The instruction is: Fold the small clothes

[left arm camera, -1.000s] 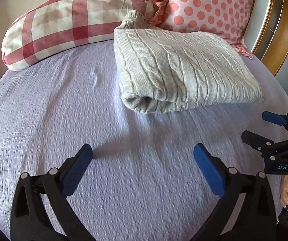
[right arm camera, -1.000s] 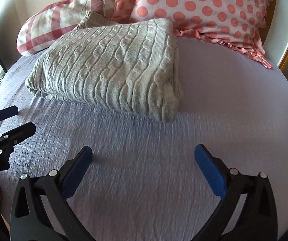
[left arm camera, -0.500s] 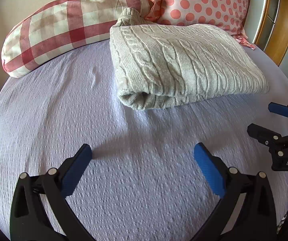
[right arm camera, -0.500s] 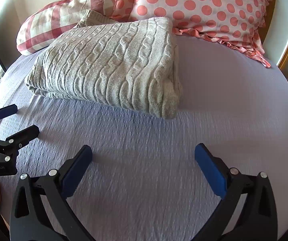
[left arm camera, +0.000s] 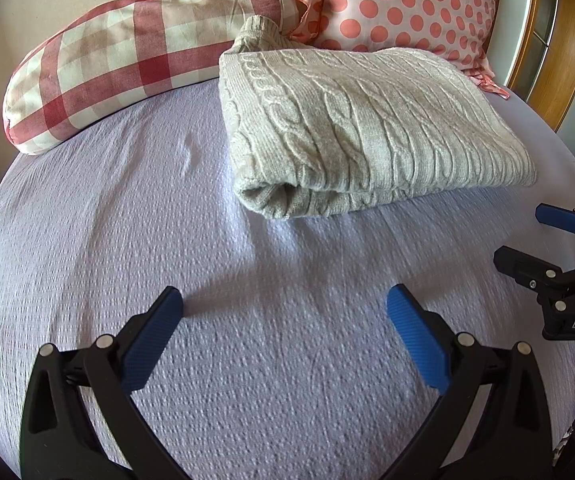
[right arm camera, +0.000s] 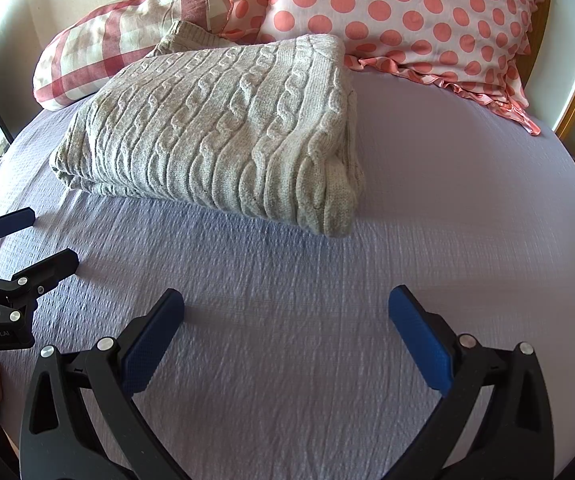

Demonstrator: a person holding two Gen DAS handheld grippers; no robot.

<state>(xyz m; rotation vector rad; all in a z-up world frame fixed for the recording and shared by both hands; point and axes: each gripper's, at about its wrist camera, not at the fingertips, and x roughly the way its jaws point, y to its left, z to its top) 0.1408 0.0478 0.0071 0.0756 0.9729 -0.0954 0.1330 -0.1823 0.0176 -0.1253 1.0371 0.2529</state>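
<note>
Fingers on both tools stand spread wide with nothing between them: the left gripper (left arm camera: 285, 316) and the right gripper (right arm camera: 286, 316) each hover over bare bedsheet (left arm camera: 87, 216), blue pads apart, well short of the cloth. Going by size, the lavender bedsheet fills most of both views; behind it lie the polka-dot pillow (right arm camera: 407, 12) and the checked pillow (left arm camera: 135, 52) against the headboard end. Next comes the grey cable-knit sweater (left arm camera: 359, 128), already folded into a thick rectangle, resting on the sheet in front of the pillows, its far edge touching or nearly touching them. Its long axis runs roughly across the bed, side to side as the person faces it; the rolled, open fold end points toward the left side in the left wrist view, and the cable ribs run along that same long direction. One small bit of knit, perhaps a cuff or collar (left arm camera: 261, 34), pokes up at the back against the checked pillow. My guess is that folding is nearly done. What could go wrong: a pinch on only the top layer would peel the stack open, and the bulky knit may spring back or slump if dragged across the textured sheet, since the layers are loose at that open end.
</note>
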